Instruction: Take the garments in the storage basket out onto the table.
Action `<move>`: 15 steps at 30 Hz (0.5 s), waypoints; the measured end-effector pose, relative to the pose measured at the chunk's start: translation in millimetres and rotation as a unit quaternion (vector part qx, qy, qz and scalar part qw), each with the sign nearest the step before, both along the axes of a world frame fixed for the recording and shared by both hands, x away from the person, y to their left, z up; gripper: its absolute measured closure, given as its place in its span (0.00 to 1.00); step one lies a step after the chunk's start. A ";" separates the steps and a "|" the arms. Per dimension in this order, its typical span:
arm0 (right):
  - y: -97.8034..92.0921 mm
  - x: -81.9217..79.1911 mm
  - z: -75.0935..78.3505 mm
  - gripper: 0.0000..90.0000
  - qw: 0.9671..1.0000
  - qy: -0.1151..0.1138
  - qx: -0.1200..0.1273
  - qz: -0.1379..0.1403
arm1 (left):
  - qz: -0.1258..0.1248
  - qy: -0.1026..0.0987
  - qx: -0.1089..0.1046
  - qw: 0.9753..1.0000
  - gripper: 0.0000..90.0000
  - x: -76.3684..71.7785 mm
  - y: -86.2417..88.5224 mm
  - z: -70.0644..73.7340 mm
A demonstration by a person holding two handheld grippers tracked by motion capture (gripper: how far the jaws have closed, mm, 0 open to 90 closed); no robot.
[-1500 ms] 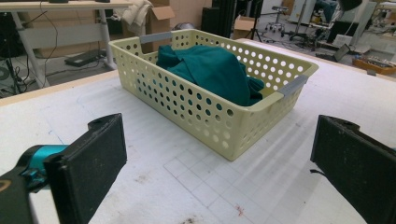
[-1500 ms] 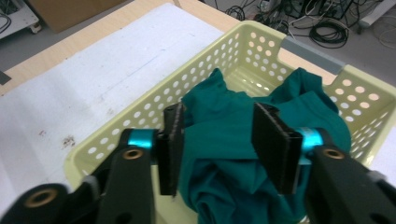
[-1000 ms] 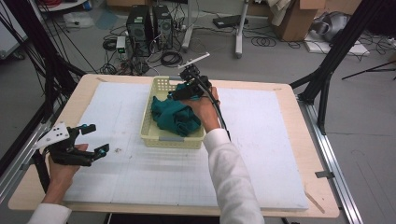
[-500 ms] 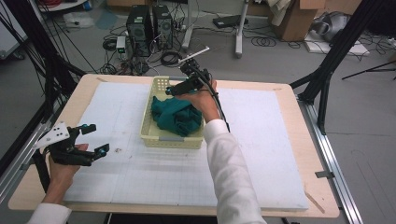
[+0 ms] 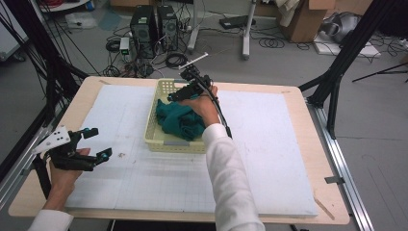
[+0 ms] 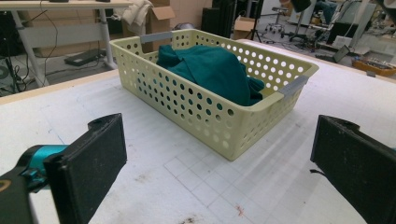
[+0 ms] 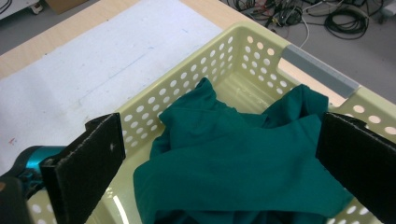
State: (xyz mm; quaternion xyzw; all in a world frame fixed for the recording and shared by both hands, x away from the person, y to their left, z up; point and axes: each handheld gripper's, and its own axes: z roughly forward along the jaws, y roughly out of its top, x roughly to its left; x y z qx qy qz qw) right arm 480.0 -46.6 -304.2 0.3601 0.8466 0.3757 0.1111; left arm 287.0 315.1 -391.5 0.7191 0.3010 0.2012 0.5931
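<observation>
A crumpled teal cloth (image 5: 179,120) (image 6: 215,70) (image 7: 243,158) lies in a pale yellow perforated basket (image 5: 153,137) (image 6: 196,109) (image 7: 219,60) near the middle of the white mat. My right gripper (image 5: 177,96) (image 7: 219,158) hovers over the basket's far end, jaws open wide above the cloth and holding nothing. My left gripper (image 5: 98,143) (image 6: 219,172) rests low over the mat at the left, open and empty, pointing at the basket's near corner.
The white mat (image 5: 269,144) covers a wooden table (image 5: 332,202). Black frame posts (image 5: 337,72) stand at the table's sides. Computer towers (image 5: 154,21), cables and boxes sit on the floor beyond the far edge.
My right gripper has lifted off the cloth and pulled back toward the basket's far end. The left gripper has stayed put.
</observation>
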 end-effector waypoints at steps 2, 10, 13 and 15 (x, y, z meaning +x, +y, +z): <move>0.9 0.6 -1.7 0.00 1.000 0.003 -0.002 -0.001 | 0.000 0.000 -0.001 1.000 0.04 -0.1 0.1 0.1; 4.2 4.0 -15.4 0.01 1.000 0.010 -0.013 -0.010 | 0.000 -0.001 -0.004 1.000 0.04 -0.3 0.8 0.2; 5.1 5.0 -21.5 0.01 1.000 0.014 -0.017 -0.016 | 0.000 -0.002 -0.003 1.000 0.04 -0.6 0.7 0.2; 5.7 5.4 -26.1 0.01 1.000 0.016 -0.016 -0.019 | 0.001 -0.002 -0.005 1.000 0.04 -1.0 0.5 0.2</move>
